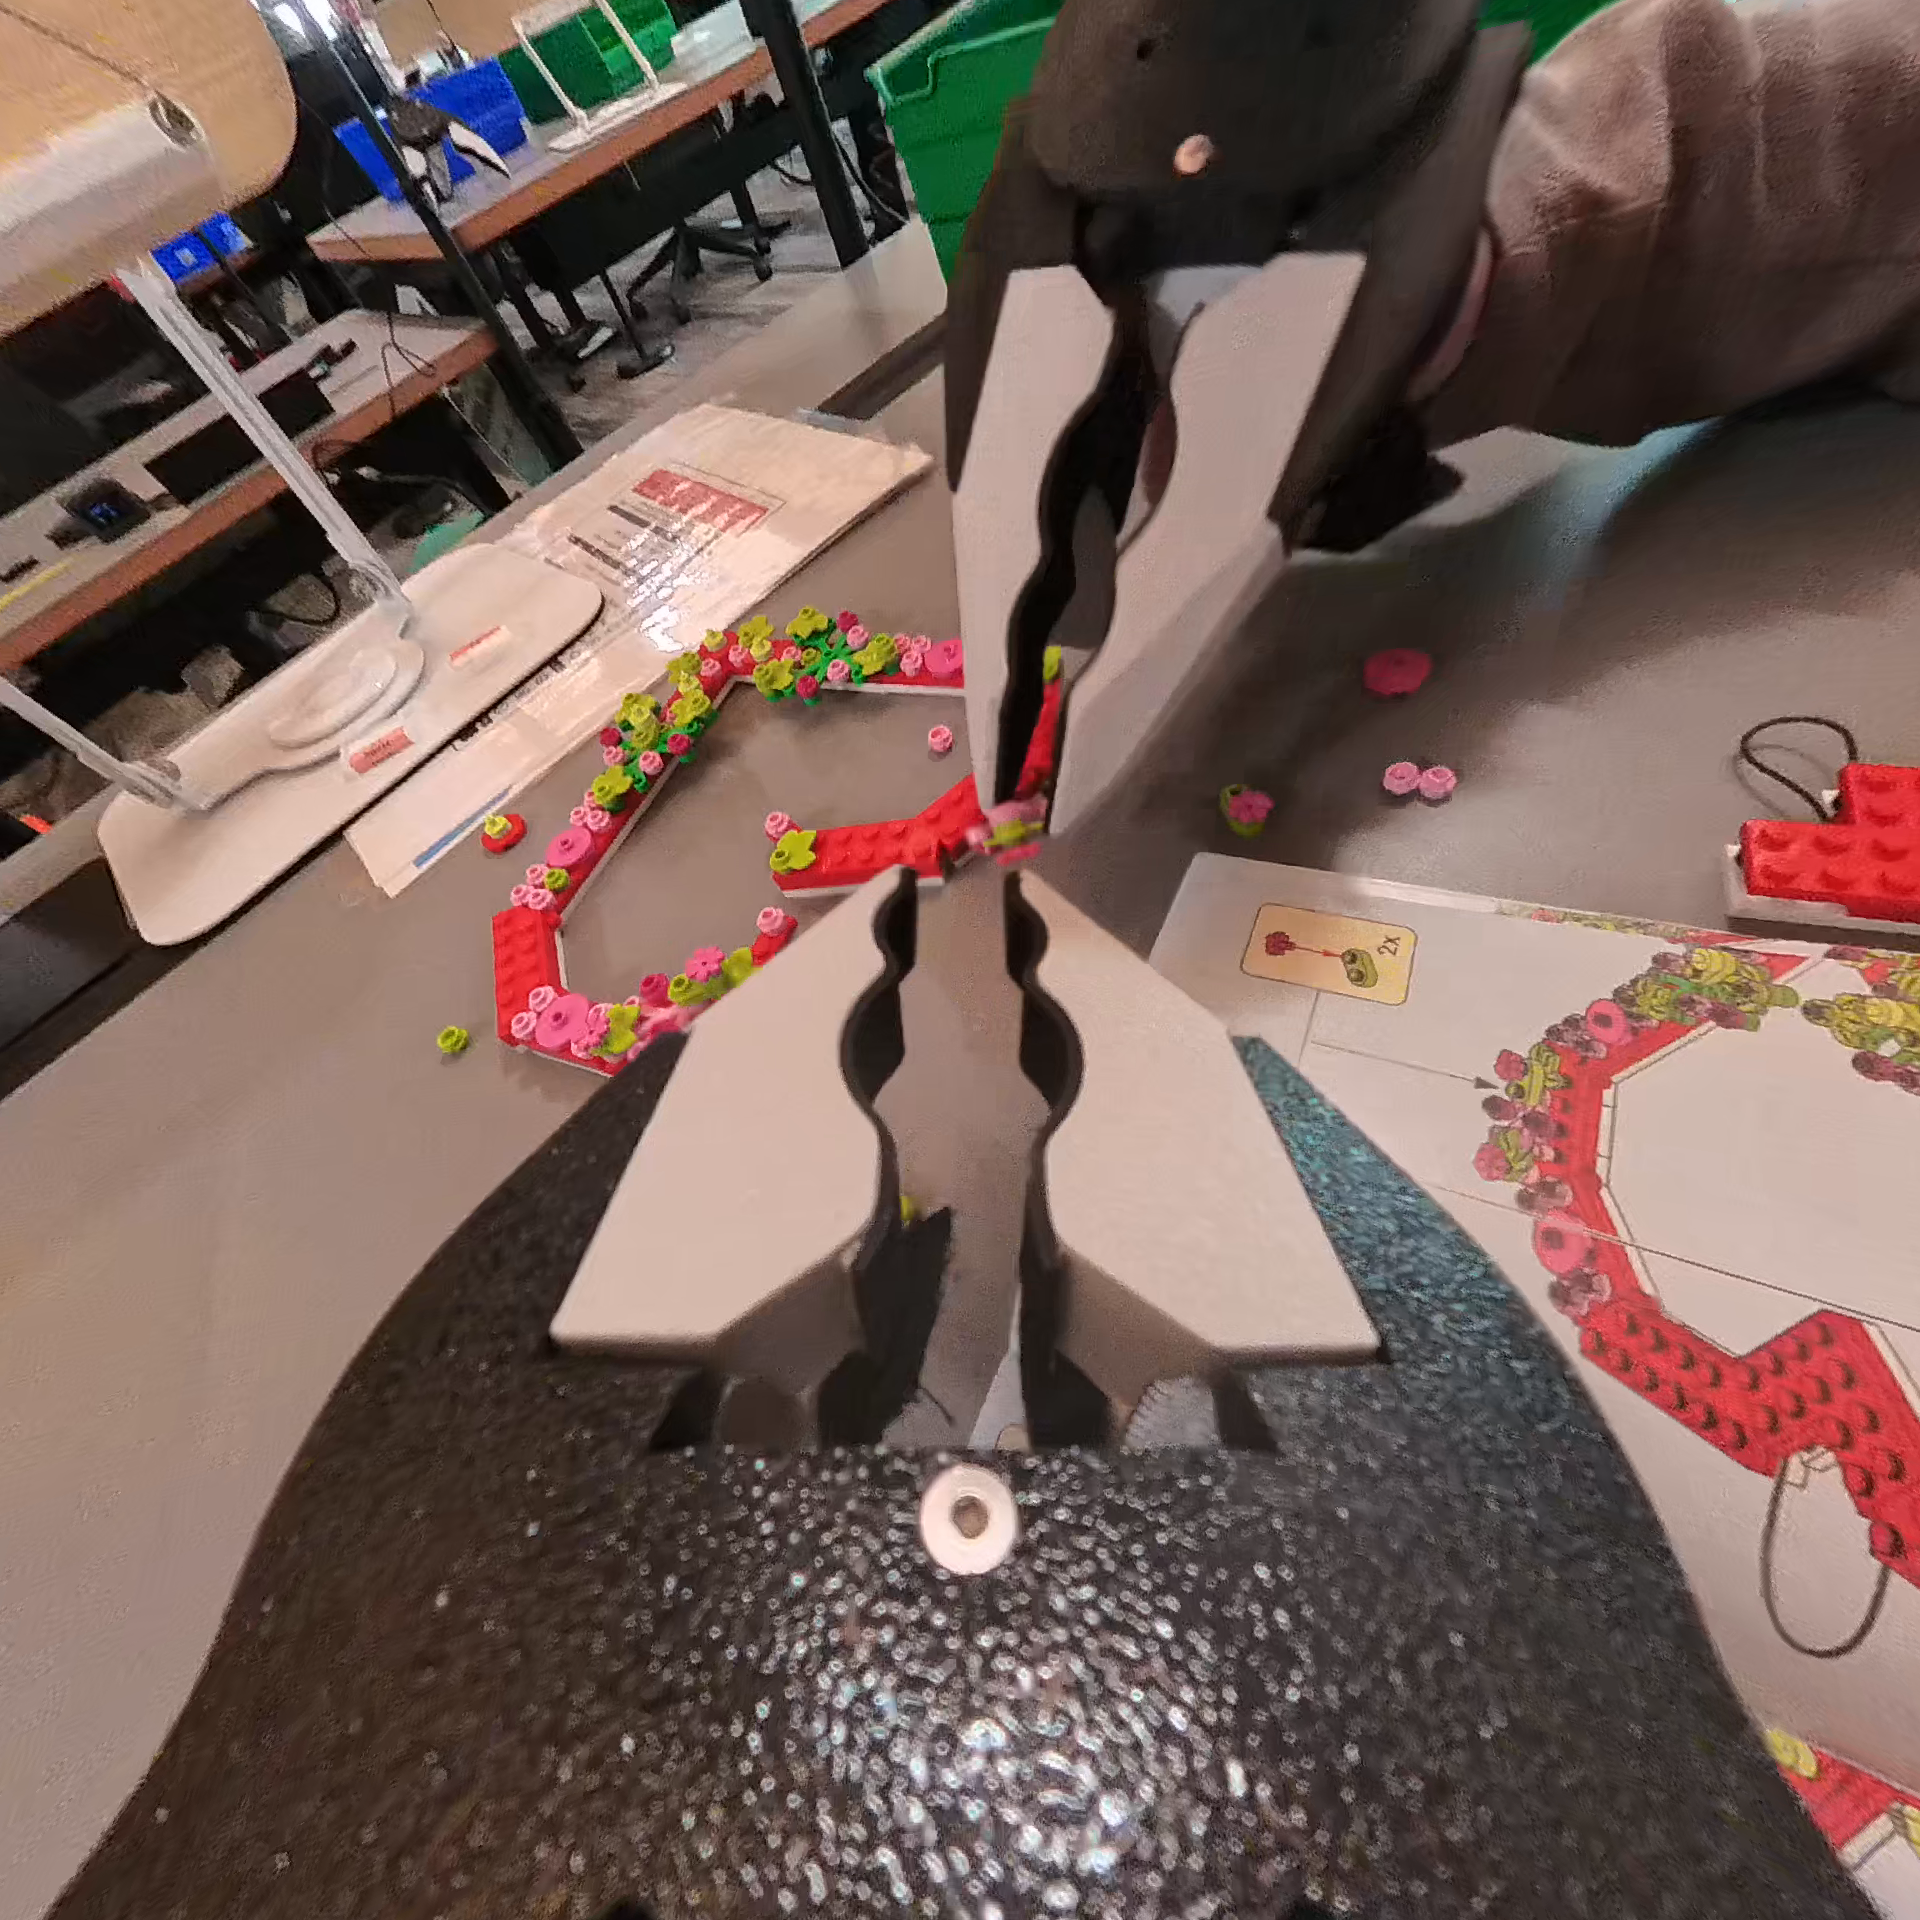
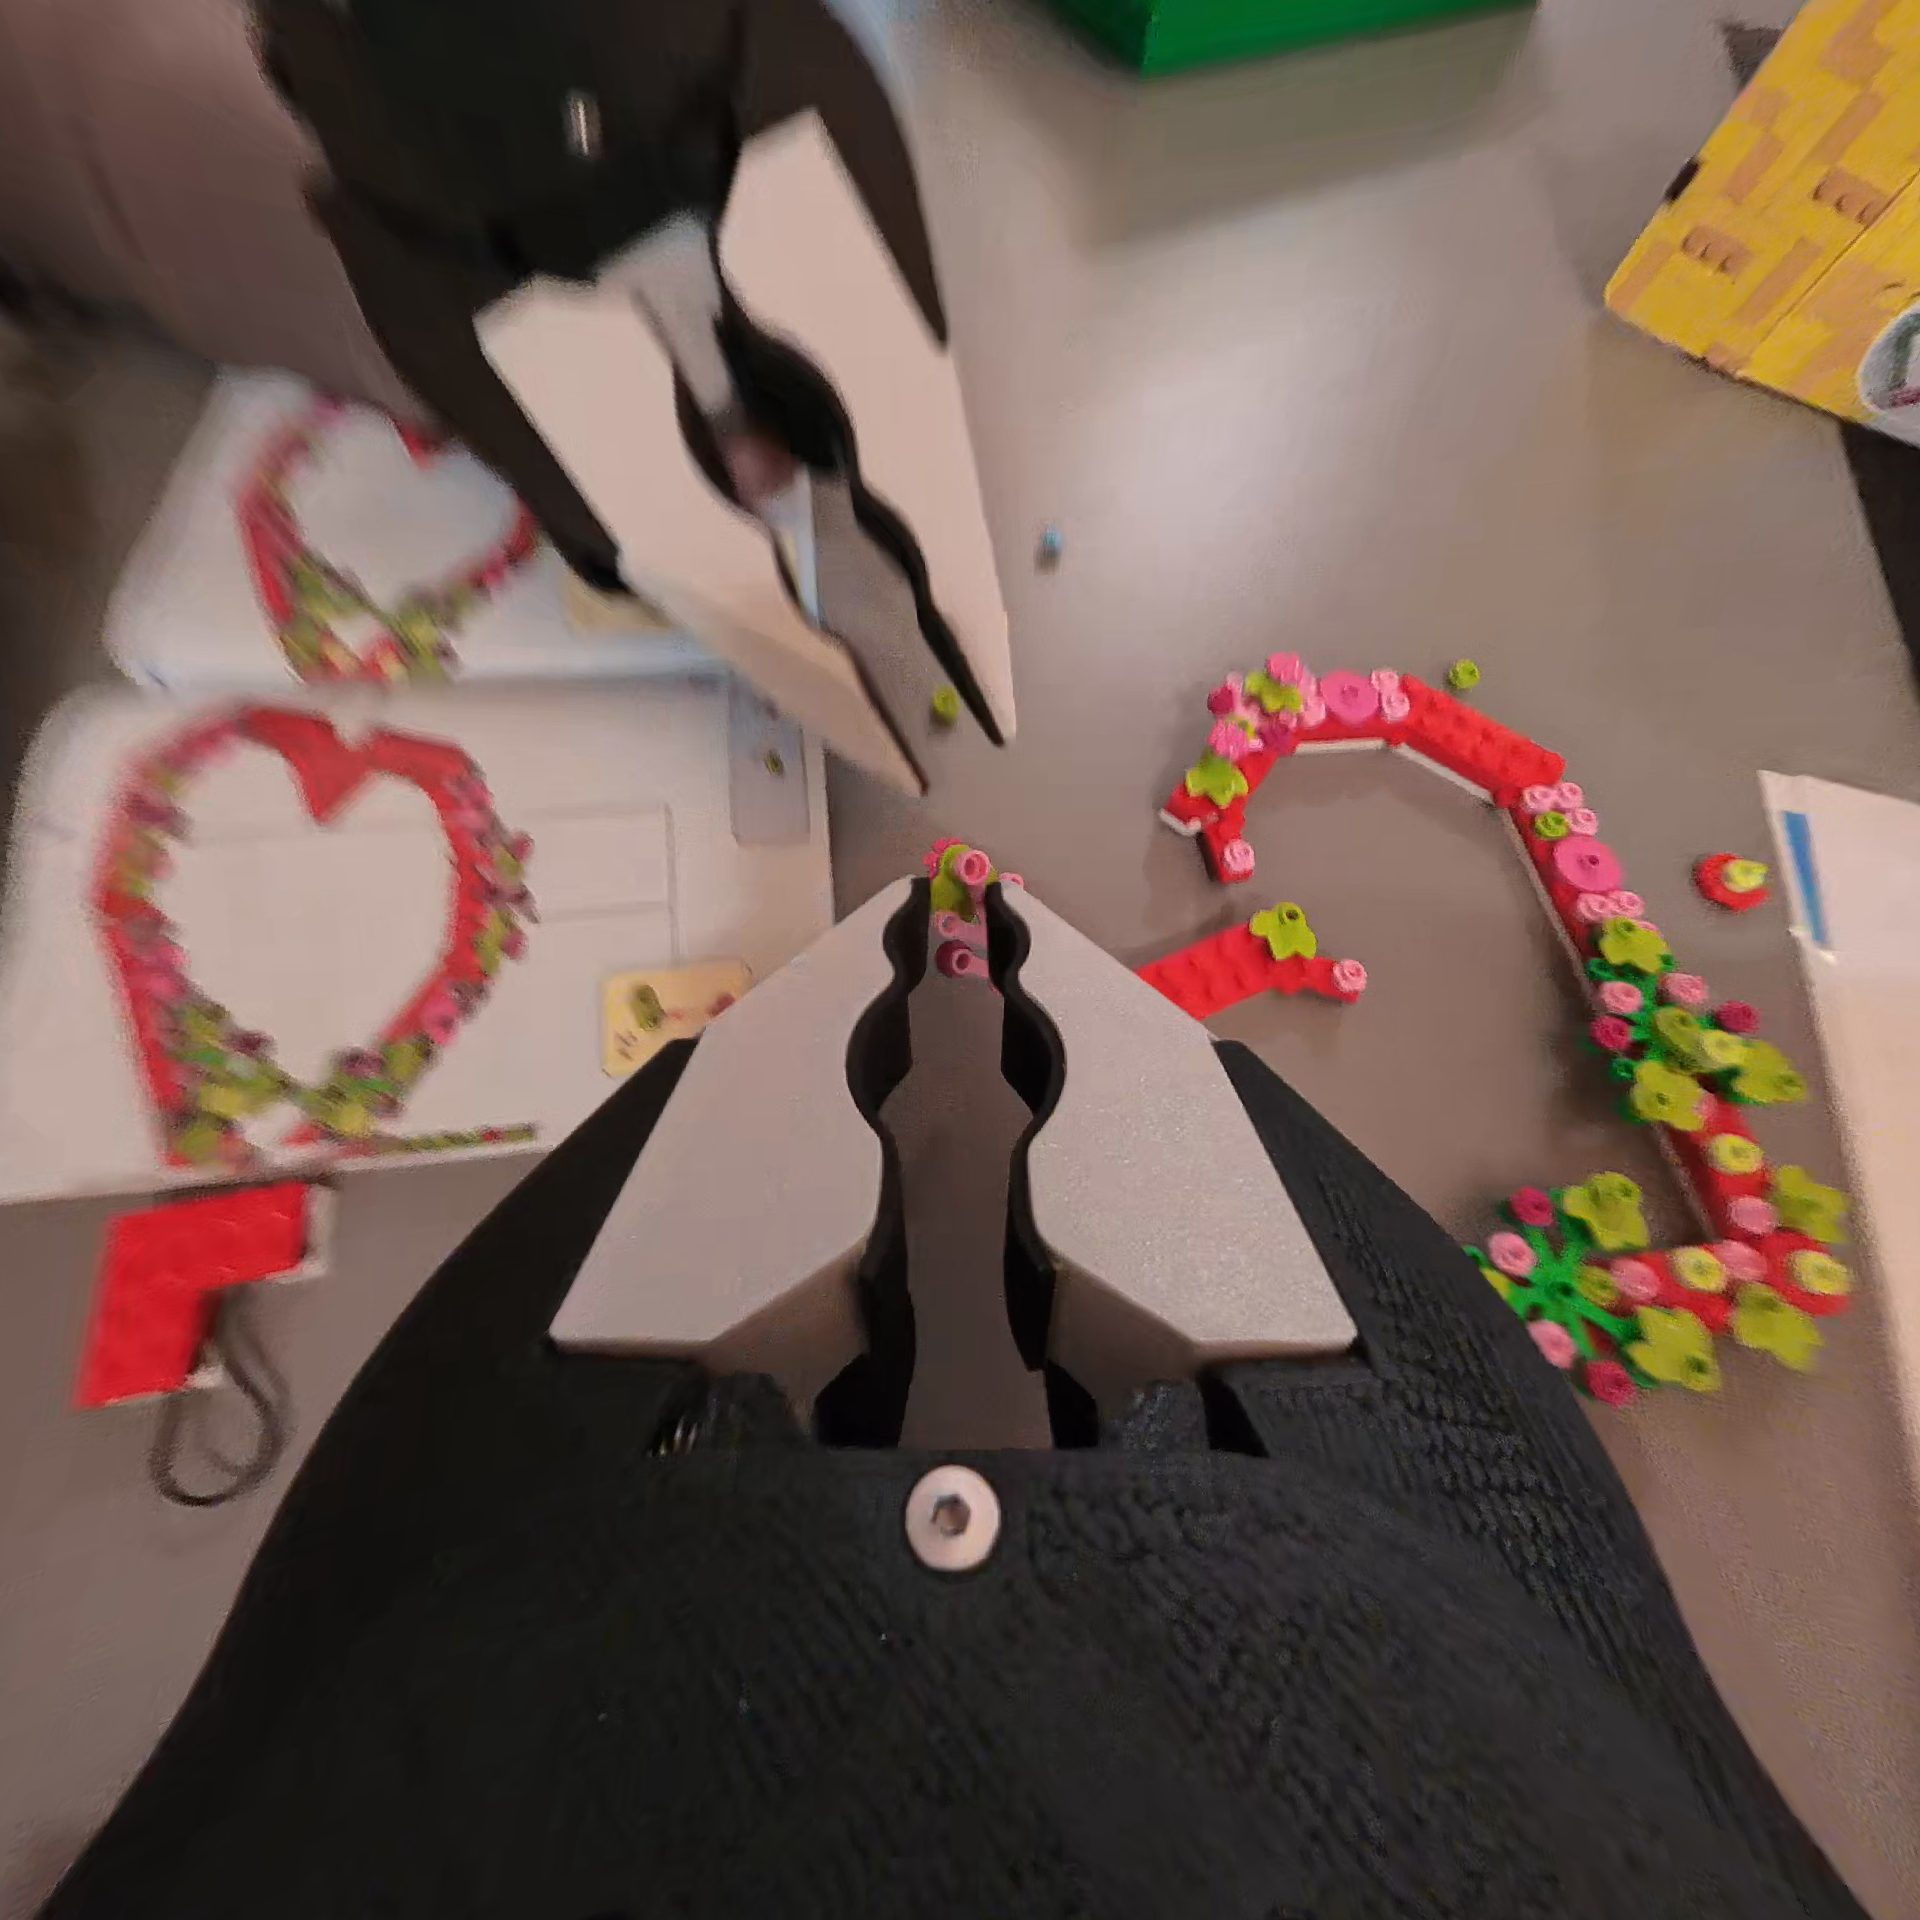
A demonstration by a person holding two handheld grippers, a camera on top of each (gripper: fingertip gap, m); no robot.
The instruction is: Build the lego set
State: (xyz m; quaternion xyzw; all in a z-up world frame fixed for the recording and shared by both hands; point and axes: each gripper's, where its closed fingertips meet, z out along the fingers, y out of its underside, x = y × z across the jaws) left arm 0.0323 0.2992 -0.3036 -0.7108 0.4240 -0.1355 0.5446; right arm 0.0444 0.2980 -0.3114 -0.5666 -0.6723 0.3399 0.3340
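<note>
A partly built red heart frame (image 1: 582, 862) (image 2: 1538, 821) with pink and lime flowers lies on the grey table. A separate red plate piece (image 1: 883, 844) (image 2: 1221, 966) lies inside its open side. My right gripper (image 2: 956, 883) is shut on a small pink and lime flower cluster (image 2: 961, 904) and holds it above the table; from the left wrist view it (image 1: 1013, 831) comes down from the top, just beyond my left tips. My left gripper (image 1: 961, 878) (image 2: 966, 764) is slightly open and empty, pointing at the cluster (image 1: 1016, 829).
The open instruction booklet (image 1: 1714, 1164) (image 2: 343, 935) lies beside the grippers. A red L-shaped piece with a cord (image 1: 1849, 852) (image 2: 177, 1278) sits by it. Loose flowers (image 1: 1397, 670) and studs (image 1: 452, 1039) are scattered. A white stand base (image 1: 312, 748), plastic bag (image 1: 717, 509), yellow box (image 2: 1787, 229).
</note>
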